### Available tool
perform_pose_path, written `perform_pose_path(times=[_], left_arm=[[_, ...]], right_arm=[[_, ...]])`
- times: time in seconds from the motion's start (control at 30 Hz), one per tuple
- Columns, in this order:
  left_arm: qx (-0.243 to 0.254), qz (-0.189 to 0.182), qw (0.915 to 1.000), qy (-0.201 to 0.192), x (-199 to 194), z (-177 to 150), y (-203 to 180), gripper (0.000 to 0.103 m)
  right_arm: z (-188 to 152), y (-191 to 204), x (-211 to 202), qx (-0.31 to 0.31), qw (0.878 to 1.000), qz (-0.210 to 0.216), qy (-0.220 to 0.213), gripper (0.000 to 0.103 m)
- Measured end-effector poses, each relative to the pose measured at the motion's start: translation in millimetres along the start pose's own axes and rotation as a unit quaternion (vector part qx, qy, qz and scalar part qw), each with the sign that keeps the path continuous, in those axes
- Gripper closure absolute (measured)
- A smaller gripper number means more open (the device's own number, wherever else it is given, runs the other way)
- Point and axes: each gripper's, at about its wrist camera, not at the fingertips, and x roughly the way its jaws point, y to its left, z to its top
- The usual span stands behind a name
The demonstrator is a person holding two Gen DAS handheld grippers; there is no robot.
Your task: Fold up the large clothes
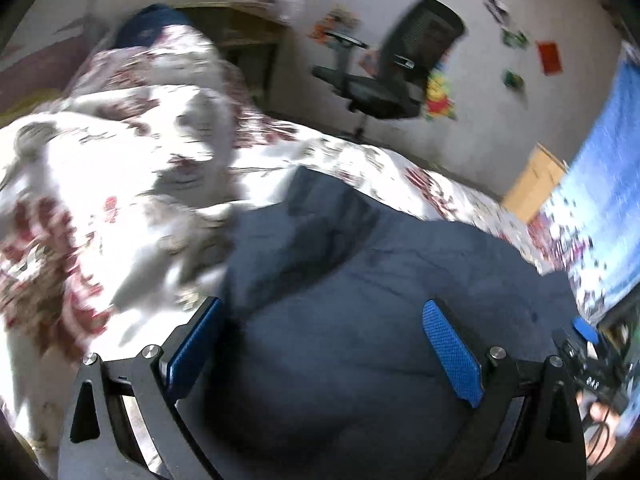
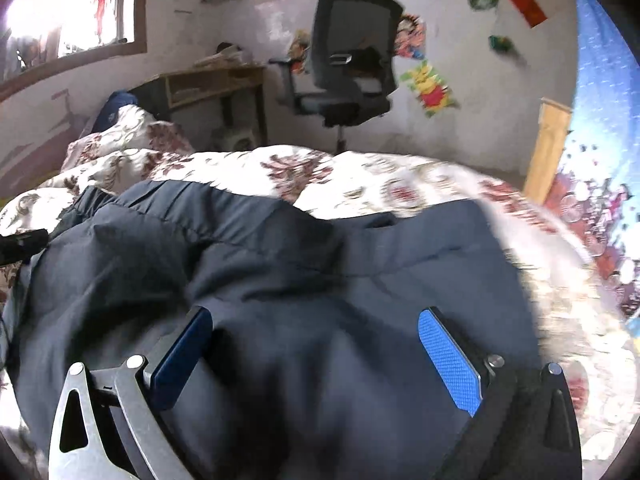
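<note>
A dark navy garment point(image 1: 360, 300) lies crumpled on a bed with a white and red floral quilt point(image 1: 100, 184). My left gripper point(image 1: 324, 312) is open just above the garment near its left edge, its blue pads point(image 1: 452, 348) wide apart with nothing between them. In the right wrist view the same garment point(image 2: 280, 272) fills the middle, its elastic waistband point(image 2: 160, 196) at the far side. My right gripper point(image 2: 316, 320) is open over the garment's middle, its blue pads point(image 2: 448, 364) wide apart. The other gripper's tip shows at the left edge point(image 2: 20, 244).
A black office chair point(image 2: 352, 60) stands past the bed by a wall with stickers. A wooden desk point(image 2: 216, 84) is at the back left, beside a window point(image 2: 72, 8). A blue patterned curtain point(image 2: 600, 140) hangs at the right. The floral quilt point(image 2: 360, 180) surrounds the garment.
</note>
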Motion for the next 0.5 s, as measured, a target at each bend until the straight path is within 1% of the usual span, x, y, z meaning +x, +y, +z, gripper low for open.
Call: perform_pose_path(times=[0.07,0.1,0.13,0.2,0.27,0.33,0.37,0.43,0.5], left_arm=[[-0.024,0.011,0.9996,0.004,-6.5,3.9,14.7,0.006],[-0.034,0.007,0.9994,0.006,-8.5,5.7,24.4,0.006],[-0.041,-0.003,0.9991,0.005,-9.4,7.2,33.9,0.006],[-0.058,-0.035,0.9977,0.003,-8.1,9.3,54.8,0.006],[-0.081,-0.076,0.9937,0.015,-5.1,13.3,73.0,0.006],[-0.102,-0.137,0.9847,0.036,3.3,18.5,86.7,0.006],[-0.106,-0.159,0.9805,0.044,7.3,19.9,89.6,0.006],[-0.106,-0.18,0.9763,0.056,13.8,20.8,91.3,0.006],[-0.098,-0.181,0.976,0.071,23.0,21.0,89.5,0.006]], right_arm=[[-0.8,-13.7,-8.3,-0.008,1.0,-0.021,0.004,0.0],[-0.8,-20.2,-8.7,-0.008,0.999,-0.029,0.011,0.0],[-0.2,-29.4,-6.9,-0.005,0.999,-0.042,0.026,0.0],[2.3,-44.7,-1.2,0.005,0.998,-0.048,0.051,0.0],[6.7,-60.7,9.2,0.02,0.996,-0.038,0.08,0.0],[11.4,-76.3,23.0,0.041,0.993,-0.031,0.106,0.0],[12.7,-85.8,32.7,0.058,0.99,-0.021,0.125,0.0],[13.3,-103.9,50.5,0.092,0.984,0.009,0.153,0.0],[11.8,-115.7,64.4,0.114,0.978,0.038,0.169,0.0]])
